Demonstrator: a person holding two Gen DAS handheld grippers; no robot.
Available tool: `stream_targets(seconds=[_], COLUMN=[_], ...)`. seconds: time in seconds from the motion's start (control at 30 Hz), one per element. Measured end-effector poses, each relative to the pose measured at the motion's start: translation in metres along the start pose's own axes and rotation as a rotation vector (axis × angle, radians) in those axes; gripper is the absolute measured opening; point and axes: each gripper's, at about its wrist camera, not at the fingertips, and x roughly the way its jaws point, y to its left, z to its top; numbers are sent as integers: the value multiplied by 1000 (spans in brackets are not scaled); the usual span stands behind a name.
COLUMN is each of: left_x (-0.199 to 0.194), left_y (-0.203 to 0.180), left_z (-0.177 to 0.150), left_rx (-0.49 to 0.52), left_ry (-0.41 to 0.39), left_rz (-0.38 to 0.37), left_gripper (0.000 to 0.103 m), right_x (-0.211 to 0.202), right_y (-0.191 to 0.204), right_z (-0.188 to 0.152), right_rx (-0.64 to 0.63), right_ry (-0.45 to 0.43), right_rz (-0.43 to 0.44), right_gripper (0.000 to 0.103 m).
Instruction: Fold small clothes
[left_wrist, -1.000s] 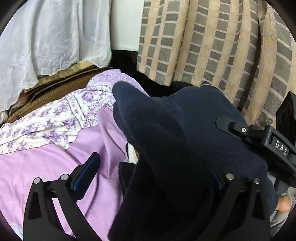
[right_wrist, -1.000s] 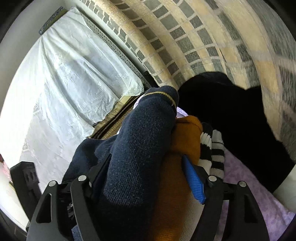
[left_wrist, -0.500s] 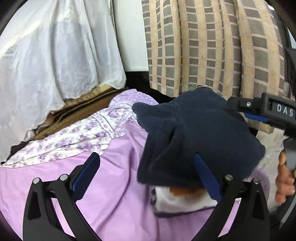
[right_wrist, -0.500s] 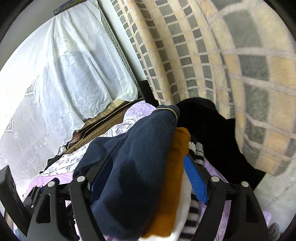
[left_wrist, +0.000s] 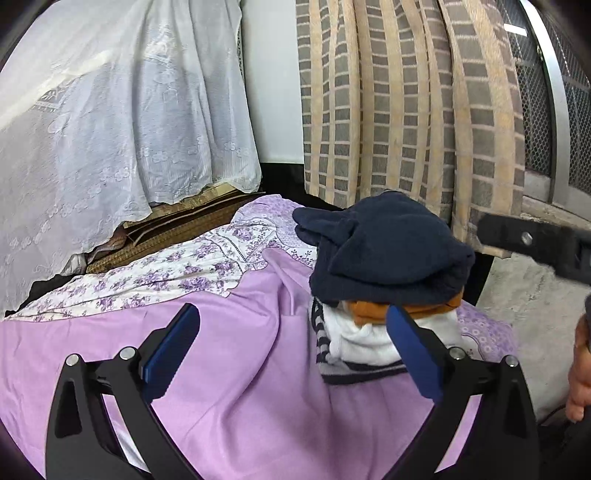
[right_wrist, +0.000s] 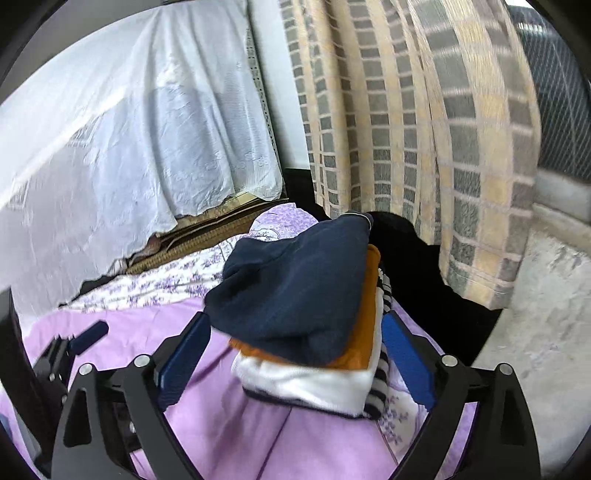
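Observation:
A stack of folded small clothes sits on the purple bedsheet (left_wrist: 240, 350). A folded navy knit garment (left_wrist: 388, 254) lies on top, over an orange piece (left_wrist: 373, 308) and a white piece with dark stripes (left_wrist: 354, 339). My left gripper (left_wrist: 291, 350) is open and empty, just in front of the stack. In the right wrist view the navy garment (right_wrist: 295, 291) tops the same stack, with orange (right_wrist: 365, 306) and white (right_wrist: 306, 380) layers under it. My right gripper (right_wrist: 295, 354) is open, its jaws on either side of the stack's near end, not gripping.
A floral purple-and-white cloth (left_wrist: 166, 273) lies across the bed's far side. A white lace cover (left_wrist: 110, 129) hangs at the back left. A checked beige-grey curtain (left_wrist: 406, 110) hangs at the back right. The bed edge drops off to the right by a grey concrete floor (right_wrist: 535, 314).
Both grippers have pulled back from the navy garment, which now rests on the stack. The right gripper, which held the garment, has opened and let go.

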Motion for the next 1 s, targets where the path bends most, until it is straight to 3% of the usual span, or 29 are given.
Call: stream_targets(seconds=[0.1, 0.33, 1.0], left_x=[-15, -42, -74], left_y=[8, 23, 15], left_z=[-3, -8, -25], left_rx=[-6, -36, -5], left_ry=[-2, -8, 15], left_rz=[-10, -62, -109], left_gripper=[98, 98, 99], right_x=[-20, -47, -75], right_y=[11, 18, 43], right_z=[-8, -26, -48], right_rx=[-17, 13, -28], right_ry=[-13, 15, 22], right_rz=[-56, -82, -53], right_gripper=[99, 99, 99])
